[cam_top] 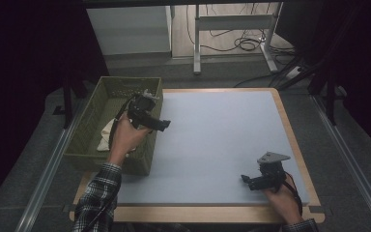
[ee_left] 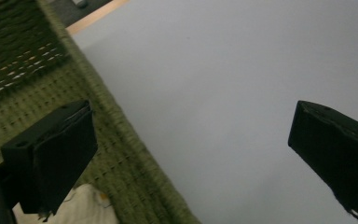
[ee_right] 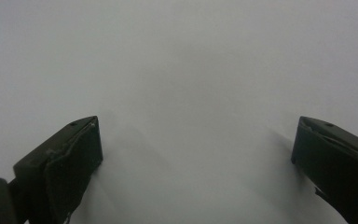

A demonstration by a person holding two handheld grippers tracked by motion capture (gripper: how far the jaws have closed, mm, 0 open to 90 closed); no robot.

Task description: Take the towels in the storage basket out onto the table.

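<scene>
— The green basket [cam_top: 88, 126] is what we have the left gripper [cam_top: 163, 125] over: it sits at the table's left edge, and our left hand [cam_top: 125, 136] holds the gripper above its right wall, jaws pointing out across the grey mat [cam_top: 222, 140].

— How far open?

— Wide apart, nothing between them. In the left gripper view we see one jaw above the basket's woven wall [ee_left: 121, 154] and the other above bare mat [ee_left: 223, 93], so the rim runs just under the gap. We touch neither.

— Anything inside the basket?

— A pale cloth [cam_top: 107, 133] lies on its floor, beneath and behind the left gripper; a corner of it shows under the jaw on the basket's side [ee_left: 86, 207].

— And our other hand?

— The right gripper [cam_top: 245, 179] is well apart from the basket, low at the mat's near right corner, gripped by our right hand [cam_top: 284, 199], its grey three-cornered plate [cam_top: 272, 157] on top. In the right gripper view its jaws stand just as wide, holding nothing, close above plain mat [ee_right: 186, 84]. Whether they rest on the surface, we cannot tell.
</scene>
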